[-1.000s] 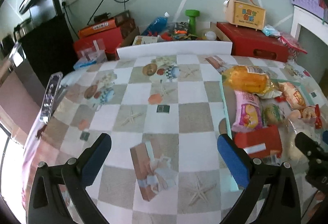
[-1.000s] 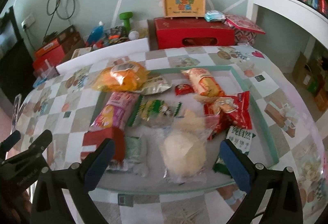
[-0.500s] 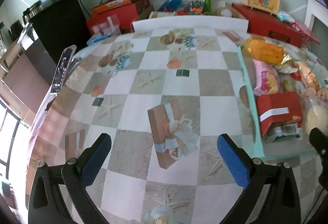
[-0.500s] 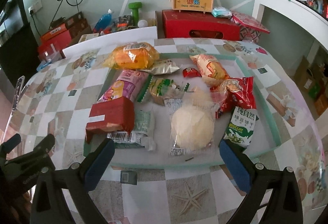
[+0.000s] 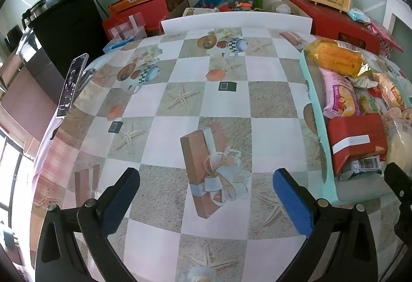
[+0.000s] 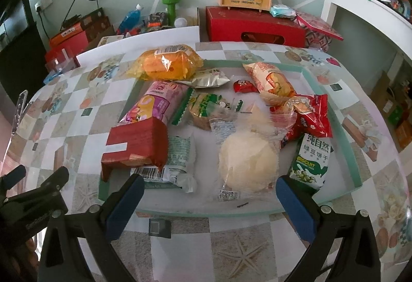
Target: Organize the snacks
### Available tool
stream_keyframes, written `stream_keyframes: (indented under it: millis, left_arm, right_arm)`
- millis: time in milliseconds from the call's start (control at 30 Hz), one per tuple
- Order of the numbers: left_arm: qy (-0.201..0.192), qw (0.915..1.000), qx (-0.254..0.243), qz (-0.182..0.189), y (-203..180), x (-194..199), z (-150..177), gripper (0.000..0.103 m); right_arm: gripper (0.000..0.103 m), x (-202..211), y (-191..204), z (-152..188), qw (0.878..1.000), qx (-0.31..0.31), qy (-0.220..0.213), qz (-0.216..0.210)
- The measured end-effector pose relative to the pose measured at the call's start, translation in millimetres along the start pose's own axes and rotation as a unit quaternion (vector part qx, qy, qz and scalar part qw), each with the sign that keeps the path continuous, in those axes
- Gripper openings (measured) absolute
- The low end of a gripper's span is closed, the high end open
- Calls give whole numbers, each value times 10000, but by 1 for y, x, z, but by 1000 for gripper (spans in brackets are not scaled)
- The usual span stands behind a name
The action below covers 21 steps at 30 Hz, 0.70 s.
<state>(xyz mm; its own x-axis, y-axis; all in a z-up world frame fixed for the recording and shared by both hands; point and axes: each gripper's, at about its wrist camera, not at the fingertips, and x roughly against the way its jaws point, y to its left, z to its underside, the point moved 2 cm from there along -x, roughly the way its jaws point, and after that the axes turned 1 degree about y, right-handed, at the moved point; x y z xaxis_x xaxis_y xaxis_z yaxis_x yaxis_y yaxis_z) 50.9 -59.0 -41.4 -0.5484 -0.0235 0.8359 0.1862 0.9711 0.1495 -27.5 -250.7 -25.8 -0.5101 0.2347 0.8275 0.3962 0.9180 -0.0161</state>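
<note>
holding both tools wide and empty, we see the left tool (image 5: 206, 189) over bare checkered tabletop (image 5: 270, 132), the mint tray (image 5: 315, 112) at its 3 o'clock. right tool (image 6: 209, 189) hangs at the tray's (image 6: 345, 153) near edge, snacks piled inside: red pack (image 6: 136, 142) at 10, pale round bag (image 6: 247, 160) at 12.

Glossy plastic snack wrappers (image 6: 167, 64) lie in a matt tray (image 6: 345, 153) on smooth tablecloth (image 5: 180, 70)
</note>
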Motion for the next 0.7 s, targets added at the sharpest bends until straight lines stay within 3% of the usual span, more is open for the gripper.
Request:
stream_keyframes:
  millis: [533, 700]
  left_arm:
    - [102, 9997, -41, -223, 1, -5, -2, 103]
    - [-55, 9998, -19, -174, -1, 1, -3, 103]
  right_arm:
    - [103, 0, -3, -1, 9999, -56, 38, -97]
    - [103, 2, -8, -1, 9998, -133, 20, -111]
